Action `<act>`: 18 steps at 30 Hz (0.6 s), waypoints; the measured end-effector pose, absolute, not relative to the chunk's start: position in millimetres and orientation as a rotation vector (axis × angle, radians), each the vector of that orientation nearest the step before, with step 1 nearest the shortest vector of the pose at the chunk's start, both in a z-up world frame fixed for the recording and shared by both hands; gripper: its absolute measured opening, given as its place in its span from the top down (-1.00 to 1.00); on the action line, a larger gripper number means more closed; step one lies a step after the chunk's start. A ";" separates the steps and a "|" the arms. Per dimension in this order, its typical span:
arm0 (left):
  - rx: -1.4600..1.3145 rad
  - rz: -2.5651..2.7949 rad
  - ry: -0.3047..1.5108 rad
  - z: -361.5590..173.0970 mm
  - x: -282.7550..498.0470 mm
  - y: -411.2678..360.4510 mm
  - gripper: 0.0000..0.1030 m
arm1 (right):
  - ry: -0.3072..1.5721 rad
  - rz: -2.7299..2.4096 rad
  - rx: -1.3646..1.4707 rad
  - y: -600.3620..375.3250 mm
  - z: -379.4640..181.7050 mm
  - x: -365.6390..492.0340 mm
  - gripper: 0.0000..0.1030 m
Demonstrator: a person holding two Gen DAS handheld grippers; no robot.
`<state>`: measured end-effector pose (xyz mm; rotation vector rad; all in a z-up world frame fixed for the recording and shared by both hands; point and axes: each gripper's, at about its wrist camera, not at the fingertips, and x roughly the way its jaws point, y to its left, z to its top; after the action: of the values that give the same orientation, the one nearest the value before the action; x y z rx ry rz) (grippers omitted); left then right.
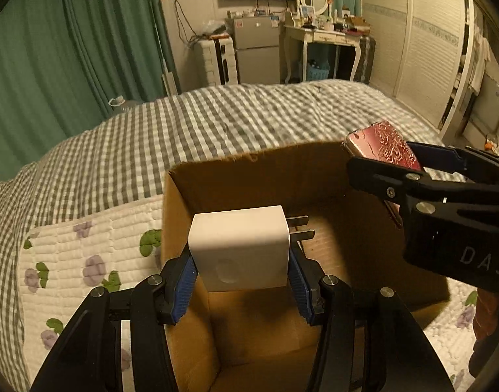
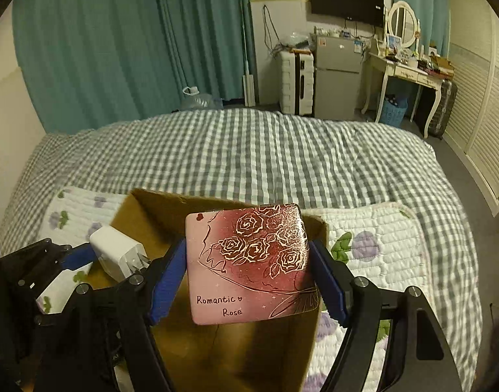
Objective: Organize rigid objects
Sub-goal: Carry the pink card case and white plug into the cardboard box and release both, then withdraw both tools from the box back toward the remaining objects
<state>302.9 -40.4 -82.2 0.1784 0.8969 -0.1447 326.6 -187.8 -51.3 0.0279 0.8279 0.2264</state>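
My left gripper is shut on a white plug charger, its prongs pointing right, held over the open cardboard box. My right gripper is shut on a flat pink case printed with roses and "Romantic Rose", held over the same box. In the left wrist view the right gripper and pink case sit at the box's right side. In the right wrist view the left gripper and charger sit at the box's left side.
The box rests on a white floral quilt on a bed with a grey checked cover. Beyond the bed are teal curtains, a small fridge, a white suitcase and a dressing table.
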 end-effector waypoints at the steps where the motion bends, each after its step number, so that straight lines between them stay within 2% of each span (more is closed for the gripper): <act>1: 0.178 -0.148 0.904 -85.6 304.3 -41.2 -0.02 | 0.827 0.222 0.034 -189.7 -52.5 328.1 -0.43; 4: 0.168 -0.169 0.933 -88.9 306.6 -43.6 -0.10 | 0.847 0.199 0.083 -195.7 -55.9 333.1 -0.50; 7: 0.198 -0.134 0.925 -81.5 300.6 -45.2 -0.25 | 0.828 0.178 0.116 -202.8 -43.9 329.4 -0.85; 12: 0.170 -0.117 0.891 -41.5 281.4 -40.6 -0.27 | 0.766 0.172 0.087 -208.3 5.0 306.3 -0.87; 18: 0.141 -0.094 0.799 34.3 233.6 -33.9 -0.32 | 0.676 0.158 0.041 -216.8 86.8 248.5 -0.90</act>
<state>233.6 -33.9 34.3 0.1414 0.7986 -0.0941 248.5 -216.8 86.8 0.0408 0.6756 0.1583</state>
